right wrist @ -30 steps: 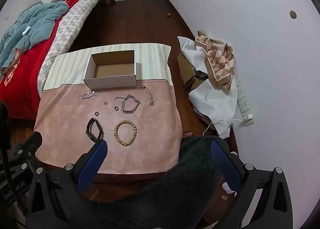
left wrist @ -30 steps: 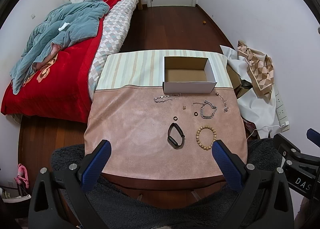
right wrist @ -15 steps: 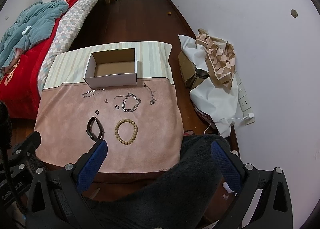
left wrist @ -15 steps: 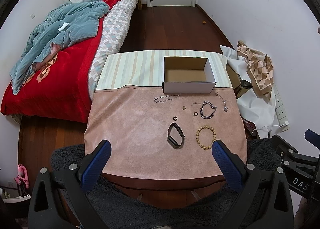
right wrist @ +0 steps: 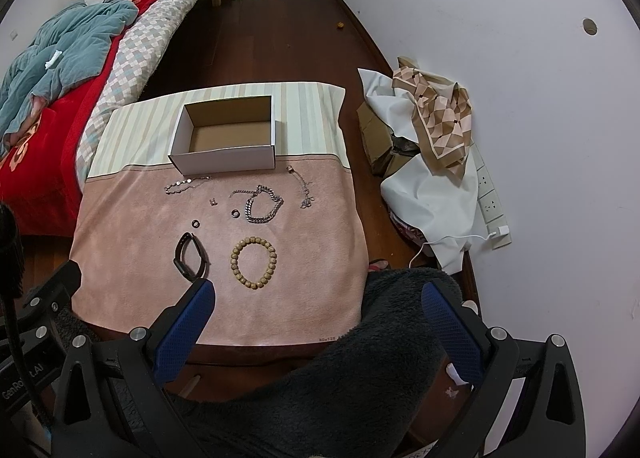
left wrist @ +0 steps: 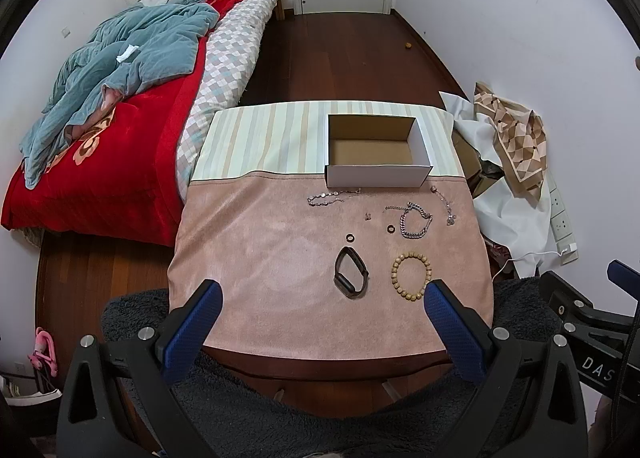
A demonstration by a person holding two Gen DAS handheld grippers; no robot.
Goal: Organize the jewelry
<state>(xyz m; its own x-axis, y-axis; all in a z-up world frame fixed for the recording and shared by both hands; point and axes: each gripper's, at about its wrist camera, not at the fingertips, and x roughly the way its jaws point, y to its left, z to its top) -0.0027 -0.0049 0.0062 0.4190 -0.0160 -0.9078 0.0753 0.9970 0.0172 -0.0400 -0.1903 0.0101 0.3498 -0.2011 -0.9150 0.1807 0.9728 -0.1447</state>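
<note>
Jewelry lies spread on a pink mat (left wrist: 260,258) (right wrist: 132,258): a wooden bead bracelet (left wrist: 412,276) (right wrist: 253,263), a black band (left wrist: 350,271) (right wrist: 190,255), a chunky silver chain (left wrist: 416,219) (right wrist: 262,207), a thin silver chain (left wrist: 330,197) (right wrist: 185,185), another thin chain (left wrist: 444,203) (right wrist: 303,187), two small dark rings (left wrist: 350,237) (right wrist: 235,213) and a tiny earring (left wrist: 367,215). An open white cardboard box (left wrist: 378,175) (right wrist: 224,161) stands empty behind them. My left gripper (left wrist: 322,300) and right gripper (right wrist: 316,298) both hover open above the table's near edge, holding nothing.
A bed (left wrist: 120,117) with a red blanket and teal quilt flanks the table's left. Paper, cardboard and a patterned scarf (right wrist: 436,121) are piled by the right wall, beside wall sockets (right wrist: 490,205). Dark fleece fabric (right wrist: 360,378) lies below the grippers.
The right gripper has drifted slightly, so the table sits a little farther right in its view. The left gripper and the jewelry have not moved.
</note>
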